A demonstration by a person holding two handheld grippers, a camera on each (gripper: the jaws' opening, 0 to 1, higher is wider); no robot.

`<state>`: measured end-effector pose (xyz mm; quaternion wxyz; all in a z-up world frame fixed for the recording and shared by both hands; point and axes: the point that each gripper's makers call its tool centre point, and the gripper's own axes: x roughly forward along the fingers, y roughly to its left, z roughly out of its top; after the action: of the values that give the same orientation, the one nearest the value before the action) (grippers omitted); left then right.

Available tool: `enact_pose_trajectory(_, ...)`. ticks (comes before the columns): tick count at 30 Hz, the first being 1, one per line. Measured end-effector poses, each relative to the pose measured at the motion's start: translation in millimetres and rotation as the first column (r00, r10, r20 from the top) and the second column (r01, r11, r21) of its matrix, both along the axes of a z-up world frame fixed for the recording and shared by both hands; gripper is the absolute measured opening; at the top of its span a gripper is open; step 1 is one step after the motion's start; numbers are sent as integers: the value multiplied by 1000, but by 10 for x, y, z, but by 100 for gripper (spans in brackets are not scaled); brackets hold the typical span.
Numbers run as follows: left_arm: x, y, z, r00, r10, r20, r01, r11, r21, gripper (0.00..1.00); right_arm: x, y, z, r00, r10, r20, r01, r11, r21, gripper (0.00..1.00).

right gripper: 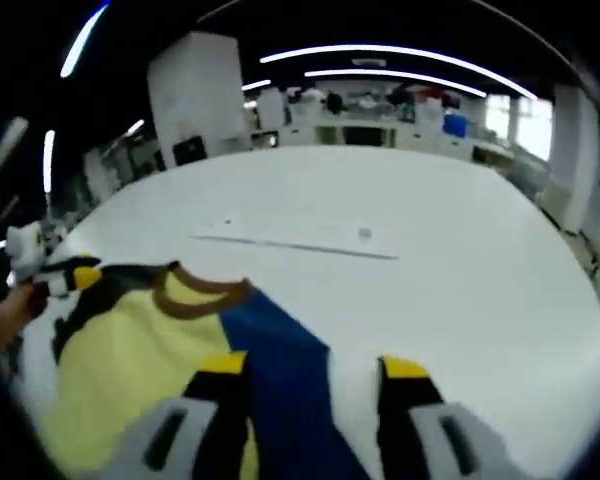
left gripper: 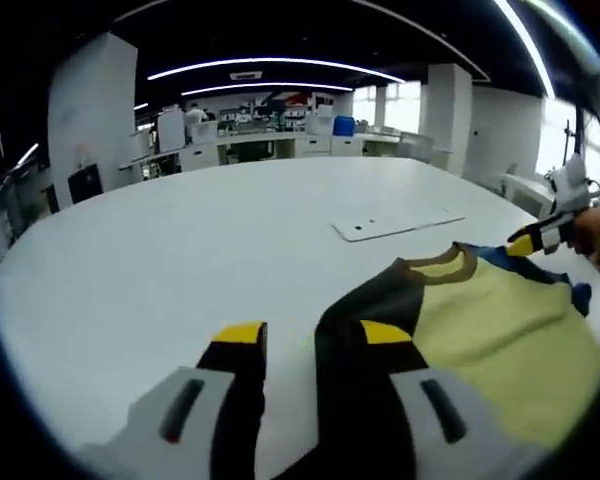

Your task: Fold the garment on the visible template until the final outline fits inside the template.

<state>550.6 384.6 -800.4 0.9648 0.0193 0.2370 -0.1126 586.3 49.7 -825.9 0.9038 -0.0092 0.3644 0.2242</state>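
Garment point(left gripper: 500, 340), a yellow shirt with a brown collar, one black sleeve and one blue sleeve, lies spread on the white tabletop point(left gripper: 200, 240), well short of the flat white template point(left gripper: 395, 225) that rests farther out on the same surface. Left gripper point(left gripper: 315, 335) stands with its jaws parted and yellow-tipped; the black sleeve point(left gripper: 370, 310) runs up between them, though whether the cloth is actually pinched cannot be told. Right gripper point(right gripper: 315, 365) likewise shows jaws apart, with the blue sleeve point(right gripper: 280, 360) lying between and under them; contact is again unclear. In the right gripper view the template point(right gripper: 300, 238) appears beyond the collar point(right gripper: 195, 292), apart from the shirt.

Step in hand, by judgement: taking hold of the two shoulder or sleeve regions before any fold, since the shirt is still flat and off the template. The next move calls for both jaws to close firmly on cloth at matching points, then a level, even carry toward the template so the shirt lands square on it without bunching.
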Motion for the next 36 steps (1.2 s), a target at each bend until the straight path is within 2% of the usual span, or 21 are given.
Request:
enact_pose_trajectory(4,-36,0,92,999,-31,13,31,999,-15,48,-73,58,96,998,67,2,-67,998,1,70)
enact_pose_trajectory(7,-109,-30,163,999,-49,22,49,999,-20,56,-212,83,197,994,108,1,-108,994,6,82)
enact_pose_trajectory(10,-173,-36,241,997,-74,36,75,997,-28,64,-285,104,290,987,160,7,-160,987,8,87)
enact_pose_trajectory(13,-318,-89,371,994,-89,61,92,995,-44,73,-492,103,411,981,192,14,-193,981,18,90)
enact_pose_trajectory(15,-409,-118,429,993,-95,72,100,993,-64,78,-524,115,454,976,215,17,-215,976,28,91)
enact_pose_trajectory(19,-553,-94,518,993,-88,85,97,989,-114,86,-787,113,566,963,268,17,-268,963,26,91)
enact_pose_trajectory(24,-731,-8,592,992,-91,86,101,987,-124,92,-1037,121,646,943,333,3,-333,942,39,90)
enact_pose_trajectory(26,-847,-54,642,991,-99,89,109,987,-120,95,-1124,109,676,934,356,1,-356,934,32,90)
enact_pose_trajectory(29,-966,-28,655,989,-117,90,127,985,-114,99,-1228,66,667,917,398,-15,-398,917,1,89)
enact_pose_trajectory(33,-1179,-85,669,986,-143,81,151,983,-108,99,-1389,13,637,900,434,-48,-435,901,1,85)
enact_pose_trajectory(36,-1302,-115,667,986,-149,76,156,981,-112,99,-1506,-52,586,886,460,-65,-462,886,-26,82)
